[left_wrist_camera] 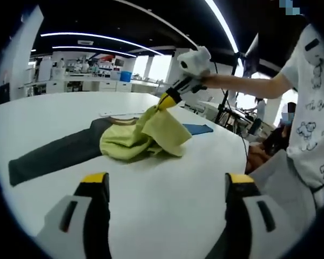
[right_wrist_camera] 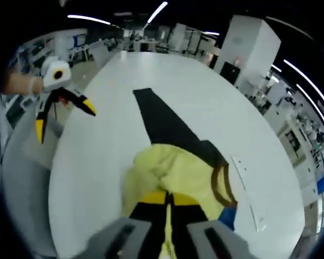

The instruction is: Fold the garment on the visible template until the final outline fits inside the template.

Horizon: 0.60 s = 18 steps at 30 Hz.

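Right tool [right_wrist_camera: 169, 198] pinches yellow garment [left_wrist_camera: 143, 135], lifting edge; left tool [left_wrist_camera: 163, 182] spread, apart.

Yellow garment [left_wrist_camera: 137, 137] bunched in a loose heap on the white table, one corner lifted up off the pile, brown-trimmed neckline [right_wrist_camera: 220, 186] exposed. It lies over one end of the dark template [left_wrist_camera: 54, 154], a long strip flat on the table.
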Each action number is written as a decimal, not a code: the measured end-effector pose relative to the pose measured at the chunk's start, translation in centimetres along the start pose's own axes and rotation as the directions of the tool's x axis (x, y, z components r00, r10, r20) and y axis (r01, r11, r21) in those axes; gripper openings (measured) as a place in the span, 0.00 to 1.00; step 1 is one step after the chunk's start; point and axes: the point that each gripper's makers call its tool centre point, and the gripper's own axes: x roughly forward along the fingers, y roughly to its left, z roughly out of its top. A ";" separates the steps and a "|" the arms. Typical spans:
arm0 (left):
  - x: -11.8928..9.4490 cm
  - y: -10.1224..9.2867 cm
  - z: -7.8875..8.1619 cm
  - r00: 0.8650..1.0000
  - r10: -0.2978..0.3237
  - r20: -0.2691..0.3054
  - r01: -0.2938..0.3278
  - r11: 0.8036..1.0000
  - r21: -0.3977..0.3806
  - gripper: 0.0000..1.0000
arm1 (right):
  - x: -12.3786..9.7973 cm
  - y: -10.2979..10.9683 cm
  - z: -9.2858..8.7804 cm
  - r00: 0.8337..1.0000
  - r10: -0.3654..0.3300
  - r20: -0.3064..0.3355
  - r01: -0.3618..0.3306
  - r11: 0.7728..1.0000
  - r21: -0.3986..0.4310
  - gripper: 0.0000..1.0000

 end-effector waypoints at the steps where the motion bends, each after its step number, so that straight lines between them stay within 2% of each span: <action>1: 0.0 0.0 0.0 1.000 0.000 0.001 0.000 1.000 -0.003 0.85 | 0.1 -0.4 -0.1 1.000 -0.006 -0.004 0.006 1.000 -0.004 0.00; 8: 0.1 0.2 -0.3 1.000 0.006 -0.002 -0.006 1.000 -0.014 0.85 | 1.3 -4.9 -1.6 0.996 -0.069 -0.057 0.071 0.997 0.031 0.00; 18: 0.7 0.3 -0.6 1.000 0.004 -0.005 -0.004 1.000 -0.031 0.85 | 3.9 -8.6 -4.5 0.982 -0.137 -0.133 0.149 0.985 0.085 0.00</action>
